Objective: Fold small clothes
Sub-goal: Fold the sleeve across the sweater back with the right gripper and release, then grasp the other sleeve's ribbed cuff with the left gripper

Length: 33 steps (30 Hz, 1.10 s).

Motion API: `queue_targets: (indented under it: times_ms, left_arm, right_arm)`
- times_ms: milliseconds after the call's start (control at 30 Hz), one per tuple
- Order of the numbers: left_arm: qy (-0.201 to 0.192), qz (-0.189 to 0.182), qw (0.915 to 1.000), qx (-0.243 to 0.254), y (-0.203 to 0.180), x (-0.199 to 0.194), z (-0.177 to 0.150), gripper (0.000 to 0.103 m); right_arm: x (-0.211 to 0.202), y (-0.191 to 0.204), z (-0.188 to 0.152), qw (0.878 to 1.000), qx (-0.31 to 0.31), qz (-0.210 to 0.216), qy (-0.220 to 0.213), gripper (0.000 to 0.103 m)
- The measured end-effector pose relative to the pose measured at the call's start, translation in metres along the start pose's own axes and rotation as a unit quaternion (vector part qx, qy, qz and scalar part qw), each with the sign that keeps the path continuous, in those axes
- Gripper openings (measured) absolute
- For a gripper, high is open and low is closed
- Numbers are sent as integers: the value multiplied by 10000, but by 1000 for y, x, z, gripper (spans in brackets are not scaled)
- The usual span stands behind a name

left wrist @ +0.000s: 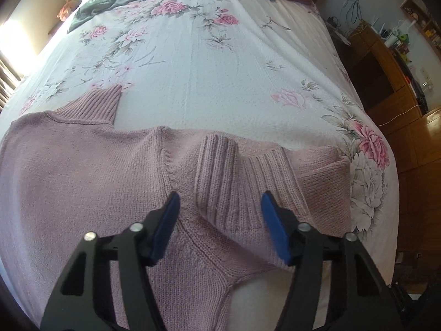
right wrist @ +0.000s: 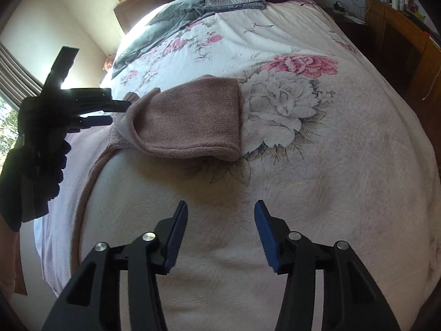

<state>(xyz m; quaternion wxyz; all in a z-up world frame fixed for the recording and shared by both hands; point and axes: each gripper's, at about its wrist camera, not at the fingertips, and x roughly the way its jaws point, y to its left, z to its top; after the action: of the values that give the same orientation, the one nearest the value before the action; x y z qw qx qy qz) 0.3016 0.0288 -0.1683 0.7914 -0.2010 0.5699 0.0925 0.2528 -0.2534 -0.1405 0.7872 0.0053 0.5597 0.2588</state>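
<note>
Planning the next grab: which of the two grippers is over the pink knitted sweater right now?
The left gripper: its open blue-padded jaws hang over the pink knitted sweater at the ribbed cuffs. The right gripper, also open, is over bare floral bedspread.

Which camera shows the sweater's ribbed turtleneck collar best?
The left wrist view: the ribbed collar lies flat and unobstructed on the pink sweater. The right wrist view shows only a folded sleeve; no collar.
</note>
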Motion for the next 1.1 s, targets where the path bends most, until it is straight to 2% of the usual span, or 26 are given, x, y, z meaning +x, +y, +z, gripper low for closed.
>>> queue_targets:
  times_ms: [67,100,133,233,400,567,667,967,1100]
  left_arm:
    - [-39,-84,9999,-46,-2,-1,0,35]
    - [-94,-80,9999,-28,-3,-3,0,21]
    - [-140,-133,9998,-34,-2,-6,0,16]
    - [-497,-631,9964,-257,10,-28,-1,13]
    - [-1225,-886,9875,-443,44,-83,-3,13]
    - [-1635,-693,9821,-623,103,-120,-7,13]
    - [-1796,-414,9798,-777,145,-134,-9,13]
    - [-2038,207,9664,-1554,266,-161,-12,13]
    - [-1938,269,9662,-1678,303,-156,-10,13]
  right_arm:
    - [4,0,-1,9999,59,145,42,45]
    - [6,1,0,9997,94,219,66,44]
    - [8,3,1,9995,114,294,90,40]
    - [11,10,4,9989,86,445,104,36]
    - [13,22,9,9986,-29,517,72,36]
    - [15,36,19,9978,-71,657,56,36]
    - [22,45,27,9969,-34,777,110,36]
    - [48,85,60,9917,71,1256,258,36]
    - [62,112,76,9885,51,1473,352,37]
